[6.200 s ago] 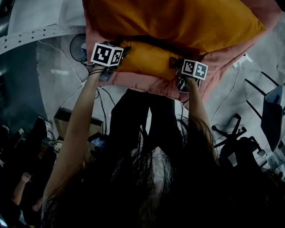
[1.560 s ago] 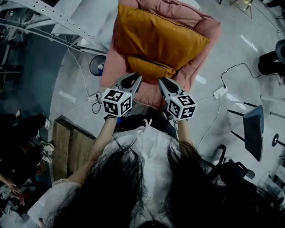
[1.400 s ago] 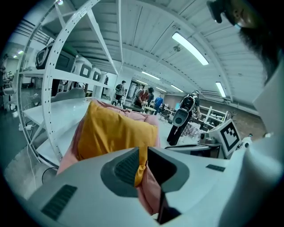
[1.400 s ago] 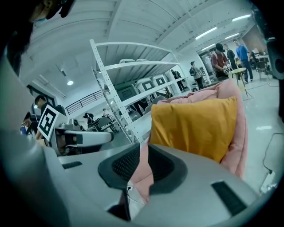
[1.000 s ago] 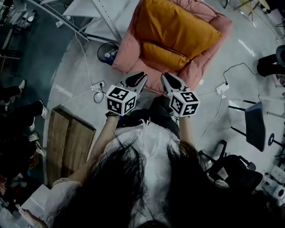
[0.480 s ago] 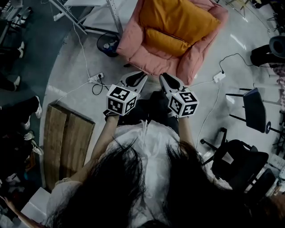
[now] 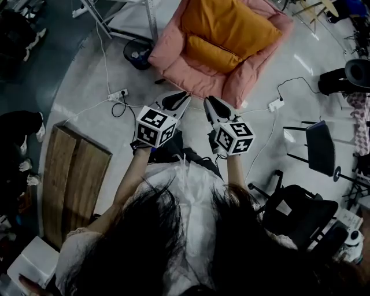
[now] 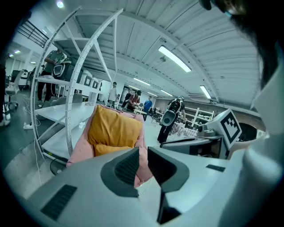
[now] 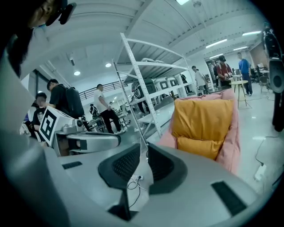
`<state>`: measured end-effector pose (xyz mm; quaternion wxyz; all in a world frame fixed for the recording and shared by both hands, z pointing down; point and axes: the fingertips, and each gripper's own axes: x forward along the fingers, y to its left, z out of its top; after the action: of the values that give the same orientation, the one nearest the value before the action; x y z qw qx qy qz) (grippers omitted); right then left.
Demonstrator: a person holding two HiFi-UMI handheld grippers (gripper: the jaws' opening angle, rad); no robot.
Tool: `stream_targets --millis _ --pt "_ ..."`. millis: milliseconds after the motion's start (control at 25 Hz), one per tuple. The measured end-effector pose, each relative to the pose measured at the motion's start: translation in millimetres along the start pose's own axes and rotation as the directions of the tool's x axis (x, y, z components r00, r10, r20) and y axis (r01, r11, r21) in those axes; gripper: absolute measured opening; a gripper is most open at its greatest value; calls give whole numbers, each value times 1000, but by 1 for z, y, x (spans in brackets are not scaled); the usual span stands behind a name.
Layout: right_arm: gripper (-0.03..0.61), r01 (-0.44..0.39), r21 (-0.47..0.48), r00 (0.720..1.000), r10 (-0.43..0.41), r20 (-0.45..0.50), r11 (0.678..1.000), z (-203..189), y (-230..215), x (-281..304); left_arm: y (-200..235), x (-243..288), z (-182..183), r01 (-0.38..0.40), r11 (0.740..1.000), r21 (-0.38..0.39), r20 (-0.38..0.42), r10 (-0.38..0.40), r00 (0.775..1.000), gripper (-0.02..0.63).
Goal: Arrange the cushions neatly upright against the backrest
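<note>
A pink armchair [image 7: 188, 74] stands on the floor ahead of me. A large orange cushion [image 7: 231, 23] leans upright against its backrest, and a small orange cushion [image 7: 211, 53] lies along the seat in front of it. The left gripper view shows the large cushion [image 8: 114, 128] above the small one [image 8: 111, 148]; so does the right gripper view, with the large cushion [image 9: 202, 117] over the small cushion [image 9: 199, 146]. My left gripper [image 7: 184, 95] and right gripper [image 7: 207, 101] are held side by side well short of the chair. Both are shut with nothing between their jaws.
A black bin [image 7: 137, 53] sits left of the chair under a white shelf frame [image 7: 149, 17]. Power strips [image 7: 117, 93] and cables trail across the floor. A wooden bench [image 7: 72, 179] is at the left, office chairs [image 7: 321, 147] at the right.
Both grippers have come off the cushions and drawn back from the armchair, which now looks smaller and farther away. They stay shut and empty.
</note>
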<state>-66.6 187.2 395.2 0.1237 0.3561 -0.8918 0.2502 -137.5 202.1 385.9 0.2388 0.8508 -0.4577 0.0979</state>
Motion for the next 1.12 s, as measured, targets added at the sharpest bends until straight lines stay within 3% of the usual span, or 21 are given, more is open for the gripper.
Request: stream_targets --millis 720,1120 --pt "67 -67 -46 998 67 2 997 -60 7 -123 -136 -12 -50 -26 998 57 -16 27 1000 70" --pt "60 -98 -73 995 99 11 993 -74 19 -154 -164 -27 -68 -49 998 43 -8 49 999 69"
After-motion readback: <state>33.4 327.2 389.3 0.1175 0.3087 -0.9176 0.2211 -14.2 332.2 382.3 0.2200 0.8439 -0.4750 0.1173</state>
